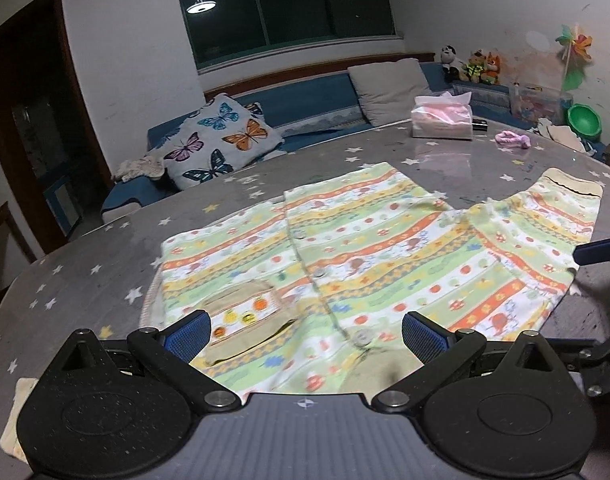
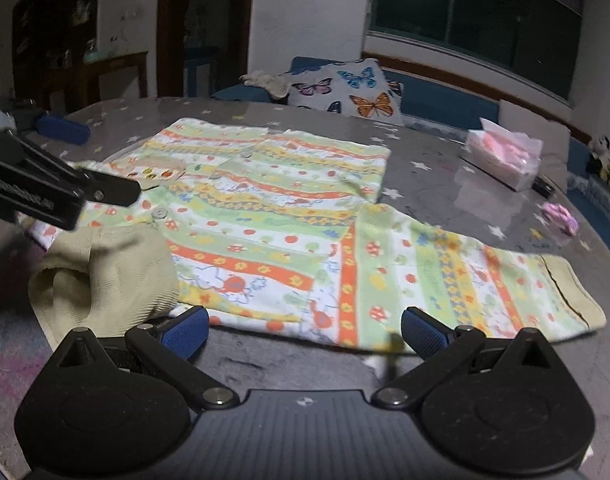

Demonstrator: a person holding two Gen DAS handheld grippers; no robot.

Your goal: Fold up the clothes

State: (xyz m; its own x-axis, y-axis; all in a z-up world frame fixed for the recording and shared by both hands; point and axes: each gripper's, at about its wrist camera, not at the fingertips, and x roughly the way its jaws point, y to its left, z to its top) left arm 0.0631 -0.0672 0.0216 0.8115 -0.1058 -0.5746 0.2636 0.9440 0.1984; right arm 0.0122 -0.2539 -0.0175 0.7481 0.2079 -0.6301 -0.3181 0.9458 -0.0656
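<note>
A child's striped button shirt in green, yellow and orange lies flat on the grey star-print table. Its beige collar lies at the near left in the right wrist view, and one sleeve with a beige cuff stretches to the right. My left gripper is open over the collar end of the shirt; its body shows in the right wrist view. My right gripper is open at the shirt's near edge, below the sleeve seam. One of its blue fingertips shows in the left wrist view.
A pink tissue pack and a pink hair tie lie at the table's far side. A blue sofa with a butterfly pillow and a grey cushion stands behind the table. Toys sit at the far right.
</note>
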